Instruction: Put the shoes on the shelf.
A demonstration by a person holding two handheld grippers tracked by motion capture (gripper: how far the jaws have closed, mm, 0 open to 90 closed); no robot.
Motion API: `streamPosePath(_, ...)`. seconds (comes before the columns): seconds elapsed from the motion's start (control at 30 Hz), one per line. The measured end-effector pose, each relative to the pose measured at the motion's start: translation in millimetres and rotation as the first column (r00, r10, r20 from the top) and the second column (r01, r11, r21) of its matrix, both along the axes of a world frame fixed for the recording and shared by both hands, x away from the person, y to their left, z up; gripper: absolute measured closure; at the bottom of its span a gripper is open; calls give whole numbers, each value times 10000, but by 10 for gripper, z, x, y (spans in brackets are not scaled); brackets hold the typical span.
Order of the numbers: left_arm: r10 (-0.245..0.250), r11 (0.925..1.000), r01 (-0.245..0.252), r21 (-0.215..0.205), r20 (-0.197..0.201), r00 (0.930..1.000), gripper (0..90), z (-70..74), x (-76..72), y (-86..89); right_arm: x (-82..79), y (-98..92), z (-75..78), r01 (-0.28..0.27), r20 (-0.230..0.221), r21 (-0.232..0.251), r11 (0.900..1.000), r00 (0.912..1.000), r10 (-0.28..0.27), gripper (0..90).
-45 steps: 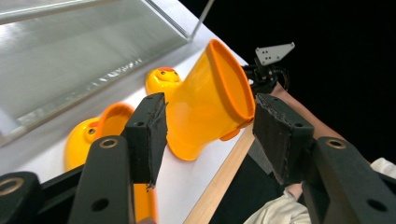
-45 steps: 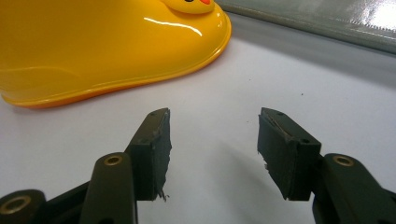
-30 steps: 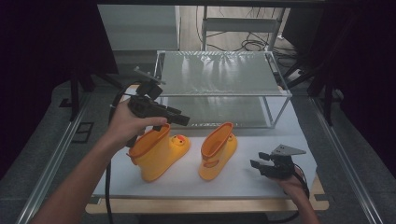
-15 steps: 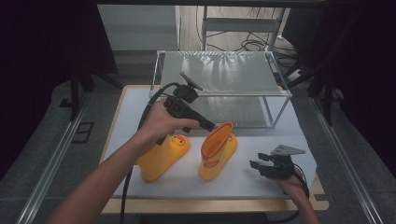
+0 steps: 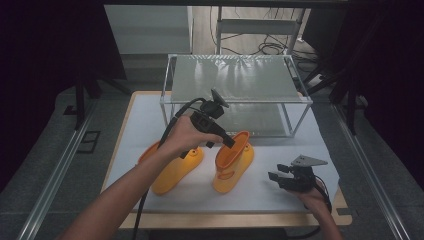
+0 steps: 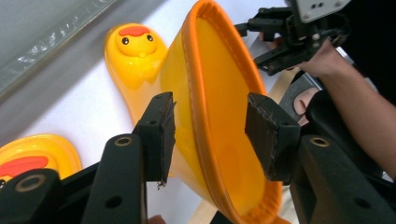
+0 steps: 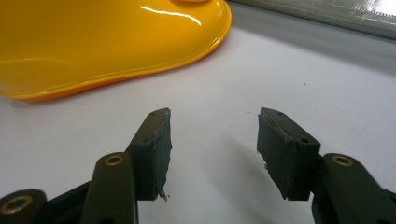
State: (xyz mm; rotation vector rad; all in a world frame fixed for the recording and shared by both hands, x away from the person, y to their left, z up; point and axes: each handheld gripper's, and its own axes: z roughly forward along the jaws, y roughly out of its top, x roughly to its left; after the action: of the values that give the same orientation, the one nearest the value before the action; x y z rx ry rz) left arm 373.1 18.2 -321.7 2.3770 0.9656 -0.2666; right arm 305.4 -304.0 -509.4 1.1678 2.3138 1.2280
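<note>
**Taking the boot by its rim**

Straddling the right boot's (image 6: 219,116) rim, the left hand-held gripper (image 6: 210,135) has just been closing, pads not yet pressing. Boot stands at the bench's (image 5: 300,150) 6 o'clock: light, stiff, glossy, likely slippery. Right hand-held gripper (image 7: 212,149) rests spread.

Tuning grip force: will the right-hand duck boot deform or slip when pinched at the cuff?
The boot looks thin-walled at its rim, so probably flexes. Its glossy surface may slip. Held at the cuff by the left gripper, it would likely hang toe-down.
</note>
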Motion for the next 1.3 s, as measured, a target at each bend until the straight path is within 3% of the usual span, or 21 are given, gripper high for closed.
streamPosePath(0.17, -112, 9997, 115, 228, -148, 9998, 581, -85, 19, -92, -3, -8, 2, 15, 14, -11, 10000, 10000, -15, 446)
streamPosePath(0.2, -145, 9985, 155, 528, -178, 9997, 586, -131, 23, -147, -2, -14, 3, 31, 5, -6, 10000, 10000, -31, 446)
streamPosePath(0.5, 49, 9931, -30, 1173, -161, 9999, 700, -315, 45, -242, 1, -30, -1, 175, 25, 75, 9998, 9998, -175, 447)
streamPosePath(0.67, 84, 9928, -73, 1199, -85, 9999, 800, -344, 41, -251, 4, -29, -6, 205, 13, 27, 9998, 9998, -205, 447)
streamPosePath(0.8, 186, 9918, -202, 1259, 140, 9997, 871, -333, 30, -247, 8, -32, -10, 256, -6, -7, 9997, 9997, -256, 449)
streamPosePath(1.07, 233, 9937, -255, 1096, 215, 9995, 870, -249, 35, -184, 10, -58, -7, 404, -12, 10, 9992, 9992, -404, 451)
streamPosePath(1.3, 135, 9971, -177, 742, 560, 9983, 864, -8, -120, 44, 11, -66, -1, 471, 5, -38, 9989, 9989, -471, 452)
